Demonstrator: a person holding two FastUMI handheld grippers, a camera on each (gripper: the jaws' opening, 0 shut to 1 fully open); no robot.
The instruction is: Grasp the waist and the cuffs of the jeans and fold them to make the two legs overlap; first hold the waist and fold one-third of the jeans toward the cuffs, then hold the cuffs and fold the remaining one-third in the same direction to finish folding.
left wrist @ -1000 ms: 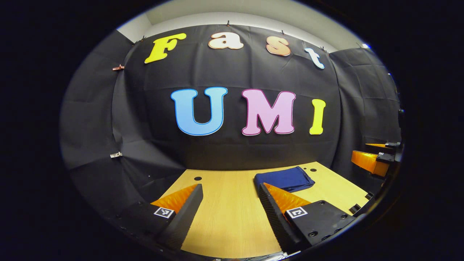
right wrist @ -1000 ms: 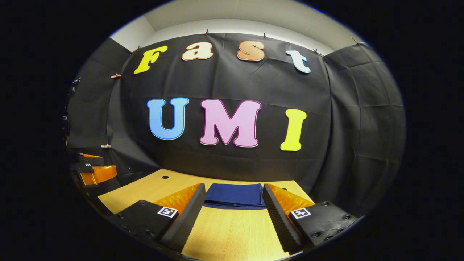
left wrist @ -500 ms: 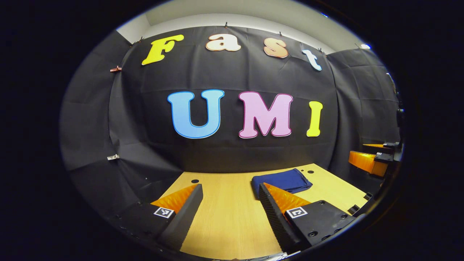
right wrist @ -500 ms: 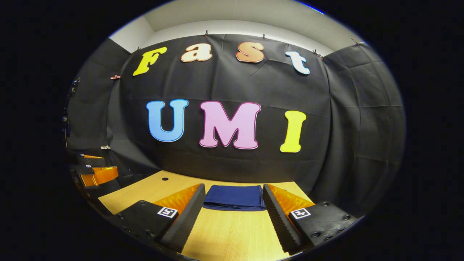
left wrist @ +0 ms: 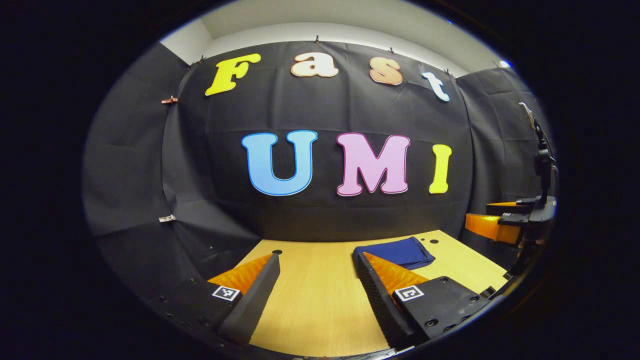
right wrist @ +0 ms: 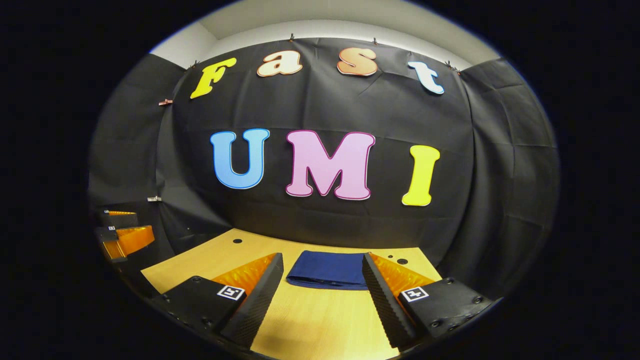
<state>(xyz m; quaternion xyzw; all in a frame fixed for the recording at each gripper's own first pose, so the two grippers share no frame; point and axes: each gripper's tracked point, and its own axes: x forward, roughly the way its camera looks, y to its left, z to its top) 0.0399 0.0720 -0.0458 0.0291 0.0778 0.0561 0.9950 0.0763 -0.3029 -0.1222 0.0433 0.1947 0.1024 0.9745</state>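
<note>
The jeans [right wrist: 327, 270] lie as a small, flat, dark blue packet near the far edge of the wooden table [right wrist: 320, 320], close to the black cloth wall [right wrist: 325, 220]. From my right gripper [right wrist: 322, 292] I see them straight ahead, just past the fingertips and framed between the two fingers; nothing is pinched, and the jaws stand spread wide with bare tabletop between them. From my left gripper [left wrist: 317, 290] the same packet [left wrist: 397, 251] sits off to the right, partly behind that gripper's right finger, and those jaws are spread apart too, holding nothing. The edges look squared and the layers stacked, with no leg or cuff trailing out that I can make out.

I judge the folding itself is finished: legs overlapped and both thirds brought over, since what remains is one compact rectangle. I cannot tell from here how neatly the inner layers line up.

Farther out, the right gripper [left wrist: 505, 225] shows at the right edge of the left gripper view, held above the table, and the left gripper [right wrist: 122, 235] shows at the left edge of the right gripper view. Both are well apart from the jeans, so I reckon all that is left is to leave the packet alone.
</note>
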